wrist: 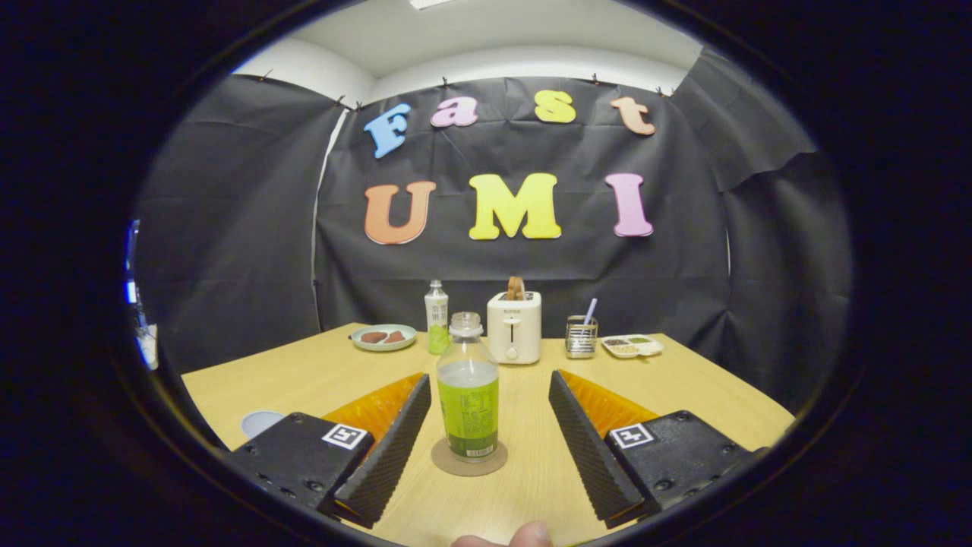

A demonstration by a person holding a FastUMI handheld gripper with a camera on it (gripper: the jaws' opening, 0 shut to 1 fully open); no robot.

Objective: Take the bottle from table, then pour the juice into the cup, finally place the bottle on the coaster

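- Green-labelled juice bottle (468, 389) stands upright on a round brown coaster (468, 459), partly filled with pale liquid.
- Gripper (490, 395) is spread wide; the bottle sits between its two fingers, touched by neither.
- Pale wooden table (319, 376) carries everything.
- A cup (261, 422), seen only as a light rim, sits near the table's edge beside the left finger.
- Beyond the bottle: a second, slimmer bottle (436, 317), a cream toaster (514, 327) with bread in its slot, a metal holder (581, 336) with a utensil.
- A green plate (383, 337) with brown food lies further left; a divided tray (632, 346) lies right of the holder.
- A fingertip (531, 535) shows behind the fingers.
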